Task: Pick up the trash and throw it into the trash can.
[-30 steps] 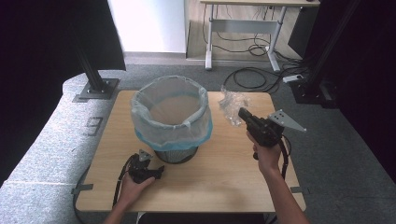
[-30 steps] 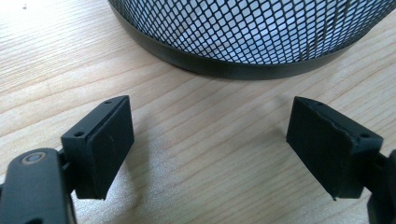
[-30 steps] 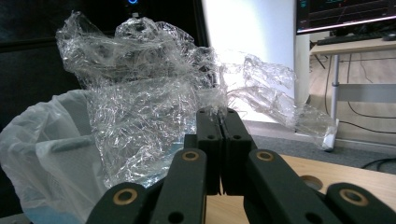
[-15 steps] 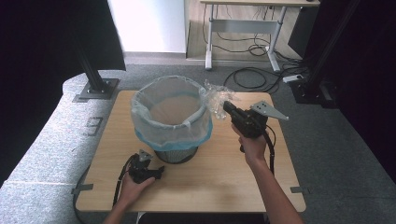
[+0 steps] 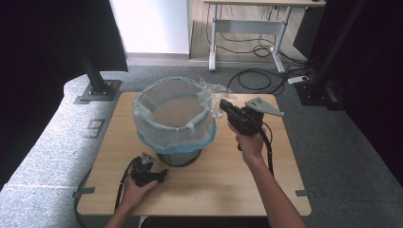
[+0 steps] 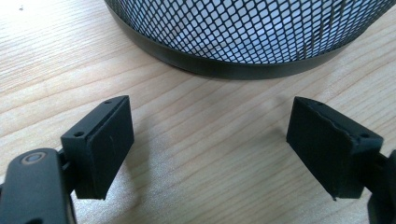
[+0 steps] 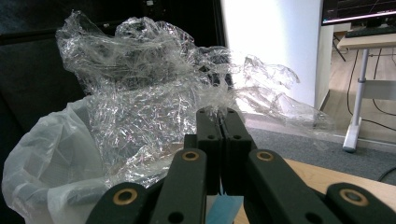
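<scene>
A black mesh bin (image 5: 177,154) with a pale liner bag (image 5: 157,126) stands in the middle of the wooden table (image 5: 228,180). My right gripper (image 5: 222,105) hovers at the bin's right rim, shut on a crumpled sheet of clear plastic wrap (image 5: 211,92). In the right gripper view the jaws of the right gripper (image 7: 219,114) are pressed together with the plastic wrap (image 7: 144,93) bunched above them, beside the liner bag (image 7: 51,158). My left gripper (image 5: 154,159) rests on the table in front of the bin. Its jaws stand wide apart in the left gripper view, the left gripper (image 6: 210,140) empty, facing the bin's mesh base (image 6: 243,42).
A grey padded surface (image 5: 47,152) lies left of the table. Black stands (image 5: 97,85) rise at the back left and right. A desk (image 5: 256,19) and floor cables (image 5: 266,71) sit beyond the table.
My right gripper has carried the plastic wrap leftward from the table's right side to the bin's rim. The left gripper has stayed put.
</scene>
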A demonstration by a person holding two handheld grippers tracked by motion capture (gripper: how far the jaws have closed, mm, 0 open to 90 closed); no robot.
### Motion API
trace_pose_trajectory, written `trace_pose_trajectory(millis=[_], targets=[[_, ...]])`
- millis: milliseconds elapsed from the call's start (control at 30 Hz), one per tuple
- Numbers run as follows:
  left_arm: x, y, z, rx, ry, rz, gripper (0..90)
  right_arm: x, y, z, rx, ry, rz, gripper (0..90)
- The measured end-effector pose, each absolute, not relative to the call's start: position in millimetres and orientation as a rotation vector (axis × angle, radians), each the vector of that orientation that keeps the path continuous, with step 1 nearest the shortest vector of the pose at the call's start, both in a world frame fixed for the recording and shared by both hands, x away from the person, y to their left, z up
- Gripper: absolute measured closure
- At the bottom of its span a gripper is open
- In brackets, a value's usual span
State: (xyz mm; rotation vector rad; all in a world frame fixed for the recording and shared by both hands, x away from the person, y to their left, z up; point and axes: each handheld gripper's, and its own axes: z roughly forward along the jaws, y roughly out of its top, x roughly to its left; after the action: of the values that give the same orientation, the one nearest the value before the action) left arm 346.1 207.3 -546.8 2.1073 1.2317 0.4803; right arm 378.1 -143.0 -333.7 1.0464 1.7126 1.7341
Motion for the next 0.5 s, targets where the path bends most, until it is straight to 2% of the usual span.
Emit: trace_pose_trajectory(millis=[500], targets=[[346.0, 207.2, -546.8, 2.109, 1.229, 0.479, 14.7, 383.2, -122.9, -330.9, 1.019, 1.75, 1.728, 87.8]])
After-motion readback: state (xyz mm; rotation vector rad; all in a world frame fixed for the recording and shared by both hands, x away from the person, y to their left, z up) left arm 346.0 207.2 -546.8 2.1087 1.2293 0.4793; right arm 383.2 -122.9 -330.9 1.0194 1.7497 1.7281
